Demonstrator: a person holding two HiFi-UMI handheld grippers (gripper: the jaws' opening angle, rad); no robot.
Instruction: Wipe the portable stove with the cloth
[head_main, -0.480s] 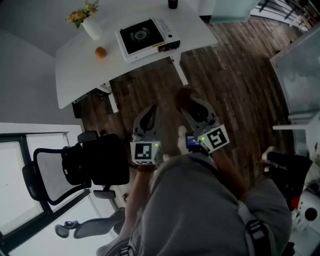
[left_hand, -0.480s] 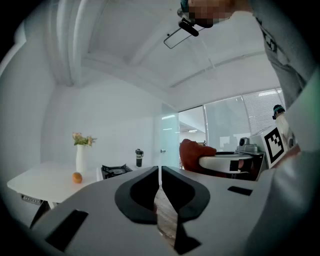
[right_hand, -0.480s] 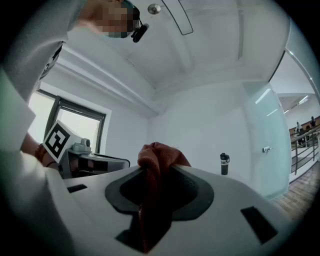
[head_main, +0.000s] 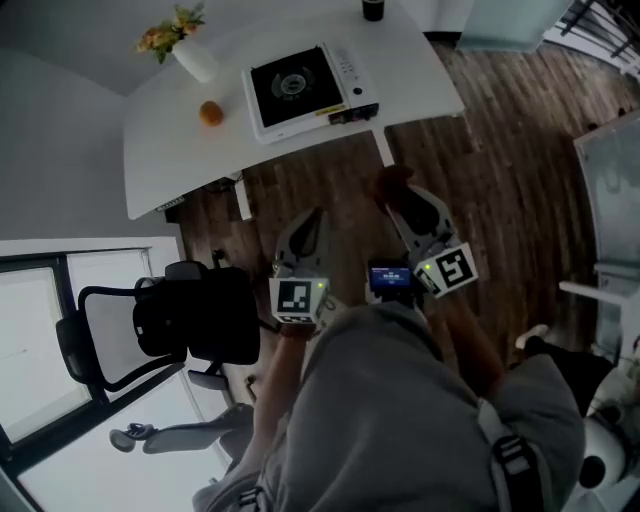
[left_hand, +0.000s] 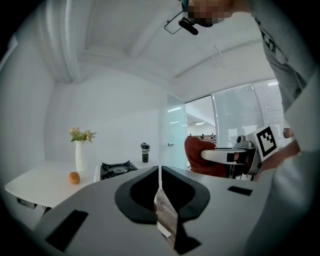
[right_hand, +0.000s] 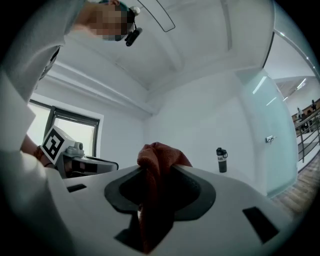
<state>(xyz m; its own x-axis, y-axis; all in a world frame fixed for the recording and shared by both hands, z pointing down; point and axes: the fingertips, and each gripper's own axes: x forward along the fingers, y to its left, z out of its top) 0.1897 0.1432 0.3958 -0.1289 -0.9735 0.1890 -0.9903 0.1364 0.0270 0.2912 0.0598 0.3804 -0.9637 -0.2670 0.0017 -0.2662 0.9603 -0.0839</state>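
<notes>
Right tongs (head_main: 399, 196) nearer the stove (head_main: 297, 87), cloth (right_hand: 159, 161) between them

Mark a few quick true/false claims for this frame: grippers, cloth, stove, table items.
1. The right gripper is shut on the cloth. True.
2. The left gripper grips the cloth's other end. False: its jaws are together with nothing between them.
3. The cloth is touching the portable stove. False: the stove sits on the table, apart from both grippers; the cloth is held over the floor.
4. An orange fruit lies on the table, left of the stove in the head view. True.
5. The dark bottle stands on the floor. False: it stands on the table, beyond the stove.
</notes>
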